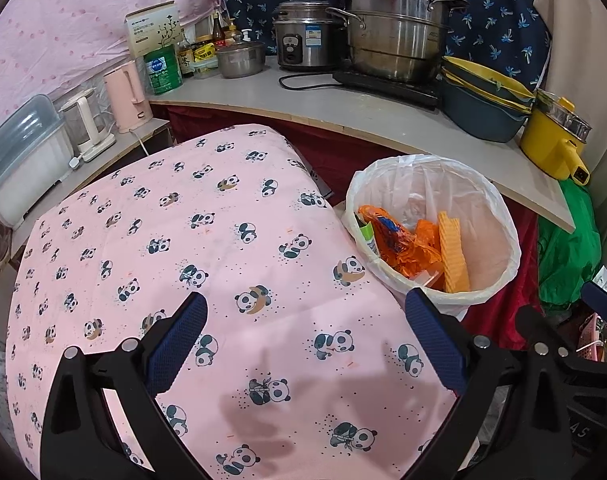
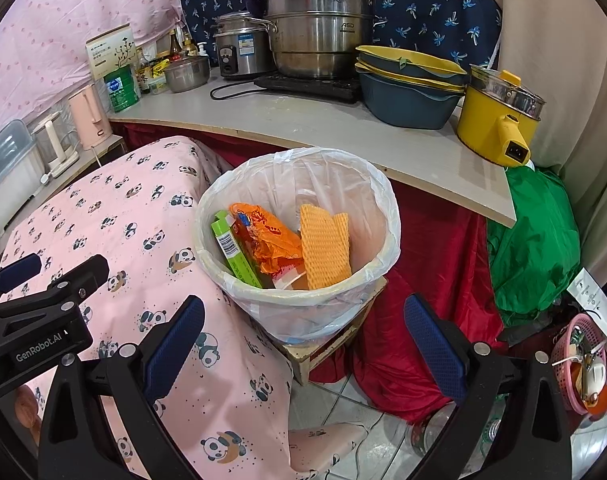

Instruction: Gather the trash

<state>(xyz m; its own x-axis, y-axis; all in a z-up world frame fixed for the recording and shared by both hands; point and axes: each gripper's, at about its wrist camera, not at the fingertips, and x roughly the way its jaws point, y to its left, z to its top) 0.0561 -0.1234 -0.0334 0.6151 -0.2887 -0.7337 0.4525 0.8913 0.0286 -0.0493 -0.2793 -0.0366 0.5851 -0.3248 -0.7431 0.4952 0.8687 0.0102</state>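
both hand-held grippers hang with jaws apart and empty: the left hand-held gripper (image 1: 305,354) over the panda-print cloth (image 1: 175,248) on the surface, the right hand-held gripper (image 2: 303,354) just before the lined trash bin (image 2: 377,188). the trash, an orange wrapper (image 2: 269,236), a green carton (image 2: 233,250) and a yellow foam sheet (image 2: 323,246), lies inside the bin. collecting looks finished or between items; no loose trash shows on the cloth, so the next move calls for looking beyond it.

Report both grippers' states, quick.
Left gripper: open, holding nothing.
Right gripper: open, holding nothing.
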